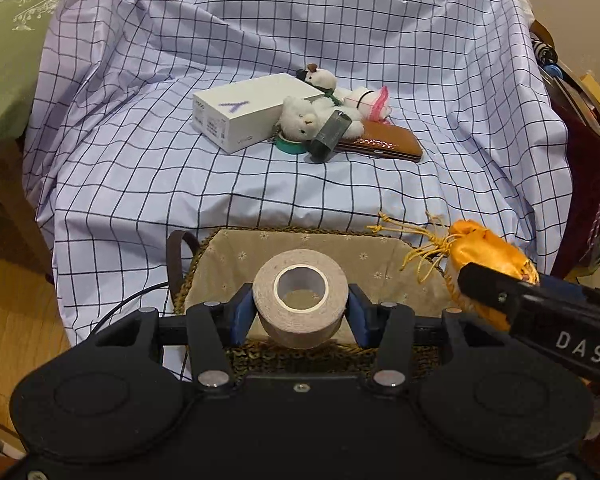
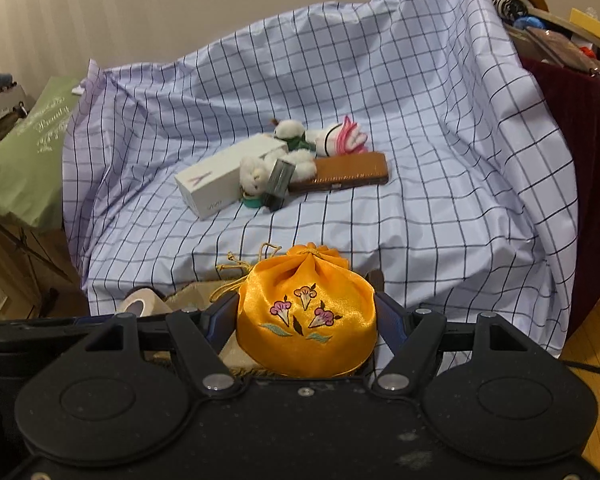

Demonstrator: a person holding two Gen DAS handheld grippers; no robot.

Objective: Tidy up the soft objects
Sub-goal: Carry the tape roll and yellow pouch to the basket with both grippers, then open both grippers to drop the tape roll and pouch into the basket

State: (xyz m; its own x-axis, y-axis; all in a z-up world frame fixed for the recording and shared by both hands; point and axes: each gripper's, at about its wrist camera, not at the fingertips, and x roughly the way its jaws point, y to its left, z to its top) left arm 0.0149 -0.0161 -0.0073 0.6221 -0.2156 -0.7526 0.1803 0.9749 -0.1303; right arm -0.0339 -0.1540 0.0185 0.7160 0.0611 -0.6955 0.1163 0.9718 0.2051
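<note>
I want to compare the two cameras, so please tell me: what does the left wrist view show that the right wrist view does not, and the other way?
Only the left wrist view shows the left gripper shut on the tape roll, the basket lining under it, and the basket's dark handle.

Only the right wrist view shows the flowers sewn on the yellow pouch, which the right gripper grips at both sides.

Both show the checked cloth, white box, white teddy bear and brown case.
</note>
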